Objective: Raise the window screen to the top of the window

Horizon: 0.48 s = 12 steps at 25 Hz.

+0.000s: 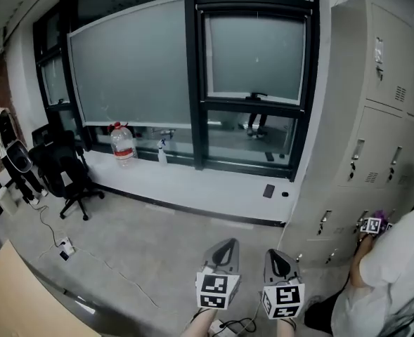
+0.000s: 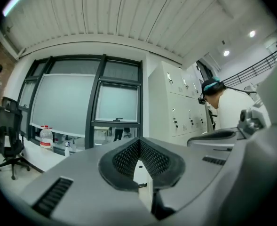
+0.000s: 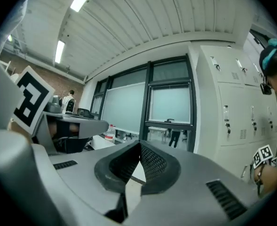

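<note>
Window (image 1: 256, 55) ahead, both hand-held grippers (image 1: 224, 246) (image 1: 277, 255) low, closed.

Rt side lockers (image 1: 375, 118), left chair (image 1: 62, 167), bottle (image 1: 122, 144) on sill (image 1: 214, 188) below window screen (image 1: 256, 55)

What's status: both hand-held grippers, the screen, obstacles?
Left hand-held gripper shut, empty; right hand-held gripper same. Screen down, untouched. Person at lockers, off right.

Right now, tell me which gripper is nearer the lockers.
Right. The right gripper hangs just left of the base of the lockers; the left gripper sits farther left, beyond it.
</note>
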### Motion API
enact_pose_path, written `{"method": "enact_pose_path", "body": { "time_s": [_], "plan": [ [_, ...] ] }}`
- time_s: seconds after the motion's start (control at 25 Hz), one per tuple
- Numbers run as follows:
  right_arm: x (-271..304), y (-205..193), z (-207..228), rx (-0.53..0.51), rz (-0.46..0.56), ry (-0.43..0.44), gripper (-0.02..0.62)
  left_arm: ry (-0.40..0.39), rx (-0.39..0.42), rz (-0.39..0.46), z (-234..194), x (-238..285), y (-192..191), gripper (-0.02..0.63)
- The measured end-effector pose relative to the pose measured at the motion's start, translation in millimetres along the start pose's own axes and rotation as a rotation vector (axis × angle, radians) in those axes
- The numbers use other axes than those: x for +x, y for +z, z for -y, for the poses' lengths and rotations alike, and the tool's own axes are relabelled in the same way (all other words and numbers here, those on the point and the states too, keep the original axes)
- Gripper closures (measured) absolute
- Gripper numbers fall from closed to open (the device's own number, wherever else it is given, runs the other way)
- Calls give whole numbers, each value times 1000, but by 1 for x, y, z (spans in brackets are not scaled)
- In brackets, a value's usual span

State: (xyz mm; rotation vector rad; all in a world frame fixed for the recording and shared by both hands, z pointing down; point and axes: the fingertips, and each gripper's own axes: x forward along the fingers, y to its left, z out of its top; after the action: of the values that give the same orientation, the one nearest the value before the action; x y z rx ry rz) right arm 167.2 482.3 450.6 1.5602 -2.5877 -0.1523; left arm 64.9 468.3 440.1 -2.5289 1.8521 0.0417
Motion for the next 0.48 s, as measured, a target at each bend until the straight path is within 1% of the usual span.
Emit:
{"method": "enact_pose_path", "body": {
  "time_s": [0.08,0.12,0.32,0.48],
  "plan": [
    [4,7,-3,24,11,-1,589,-27,10,10,1,-4,6,603],
    [5,12,-6,17,16,-3,589,-32,16,8,-1,-6,6,603],
    [13,37,-18,-9,54,-9,589,-34,1,5,-19,-7,7,603],
    [22,39,-26,-18,53,-11,589,-30,0,4,-33,-7,6,603]
  ]
}}
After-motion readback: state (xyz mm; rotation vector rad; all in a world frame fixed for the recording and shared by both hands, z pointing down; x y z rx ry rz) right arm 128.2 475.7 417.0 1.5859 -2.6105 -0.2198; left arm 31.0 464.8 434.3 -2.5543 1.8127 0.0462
